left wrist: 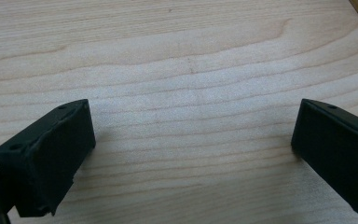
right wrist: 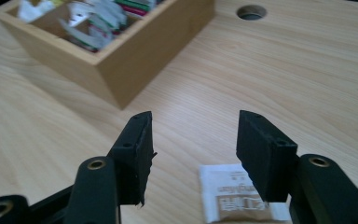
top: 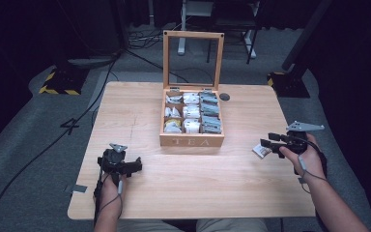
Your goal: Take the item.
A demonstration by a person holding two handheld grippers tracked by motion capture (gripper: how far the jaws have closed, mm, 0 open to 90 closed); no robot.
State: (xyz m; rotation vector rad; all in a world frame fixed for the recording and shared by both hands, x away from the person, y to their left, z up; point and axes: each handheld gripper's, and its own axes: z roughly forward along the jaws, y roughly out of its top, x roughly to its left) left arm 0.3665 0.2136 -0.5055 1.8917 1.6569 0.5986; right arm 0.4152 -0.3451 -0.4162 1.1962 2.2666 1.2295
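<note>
Both tools gape empty; the right tool [right wrist: 193,154] over the flat tea sachet [right wrist: 235,196], lower frame, may skid it across the worktop [top: 188,179].

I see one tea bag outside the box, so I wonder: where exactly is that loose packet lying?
The loose tea bag packet lies flat on the table, right of the wooden tea box, just under the open right gripper.

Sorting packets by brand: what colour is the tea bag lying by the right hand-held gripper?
The tea bag is white with a brown band, clearest in the right gripper view.
</note>
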